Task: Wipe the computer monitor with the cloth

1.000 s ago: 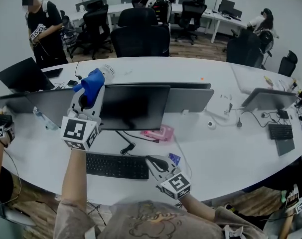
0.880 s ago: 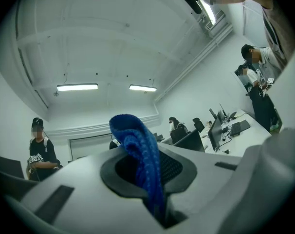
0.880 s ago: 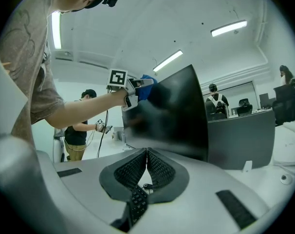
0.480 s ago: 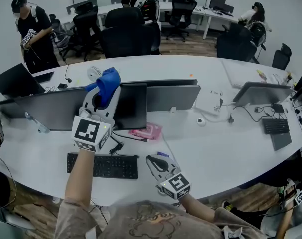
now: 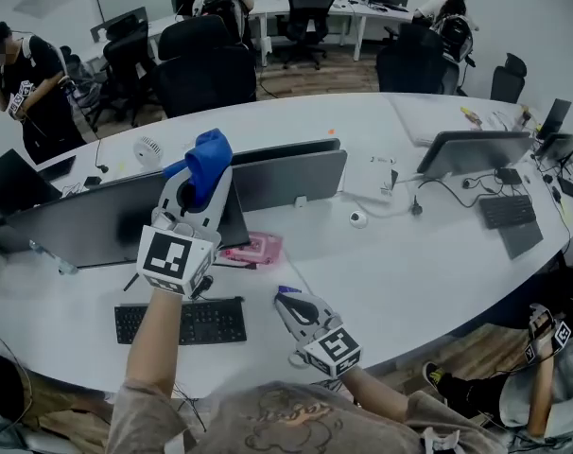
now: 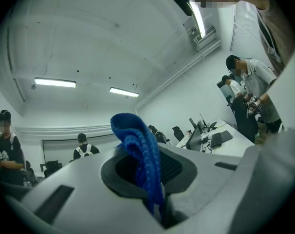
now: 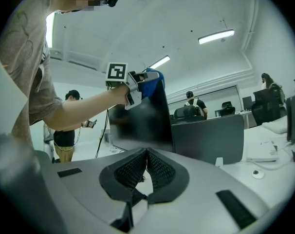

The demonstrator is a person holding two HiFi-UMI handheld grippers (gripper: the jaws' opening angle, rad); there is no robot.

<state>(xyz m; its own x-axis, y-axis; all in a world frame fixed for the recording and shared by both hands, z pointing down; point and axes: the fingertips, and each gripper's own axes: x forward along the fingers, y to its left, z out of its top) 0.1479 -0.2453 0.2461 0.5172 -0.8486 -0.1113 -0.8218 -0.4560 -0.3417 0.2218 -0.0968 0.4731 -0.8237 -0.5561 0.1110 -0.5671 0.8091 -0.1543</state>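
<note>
A: Left gripper (image 5: 203,170) — we see its jaws clamped on the blue cloth (image 6: 139,152), a fold sticking out past the tips.
B: Cloth sits at the top edge of the monitor (image 5: 83,220); whether it touches, we cannot tell.
A: Right gripper (image 7: 146,154): jaws together, nothing between, low near the keyboard (image 5: 181,322).
B: Monitor's screen is partly behind the left gripper — its left end cut off by the frame.

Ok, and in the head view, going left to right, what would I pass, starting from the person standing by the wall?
Standing person → black keyboard → right gripper → tilted monitor at the right.
</note>
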